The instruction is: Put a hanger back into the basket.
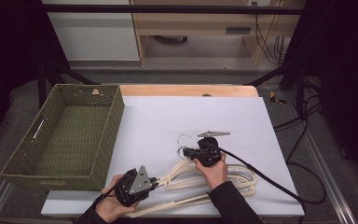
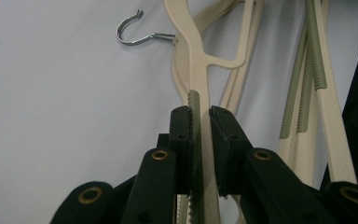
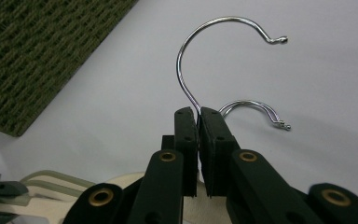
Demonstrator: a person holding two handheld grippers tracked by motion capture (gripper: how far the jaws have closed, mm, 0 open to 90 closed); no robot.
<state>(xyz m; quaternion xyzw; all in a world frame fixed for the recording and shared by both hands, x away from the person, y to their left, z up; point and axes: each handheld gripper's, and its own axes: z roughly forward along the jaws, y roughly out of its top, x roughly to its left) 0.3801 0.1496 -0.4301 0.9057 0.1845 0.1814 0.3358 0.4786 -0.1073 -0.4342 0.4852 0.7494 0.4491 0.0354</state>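
Woven olive-green basket sits left on the white-covered table, clear of the work. Cream plastic hangers lie stacked near the front edge. Left gripper fingers clamp one hanger's arm; right gripper fingers pinch a chrome wire hook.

A fixed camera looks forward and down from above the person's side onto the white table sheet, taking in the woven basket at left. Two close cameras ride on the grippers, each looking along its own black jaws just above the sheet. All three views share the cream hangers and their metal hooks.
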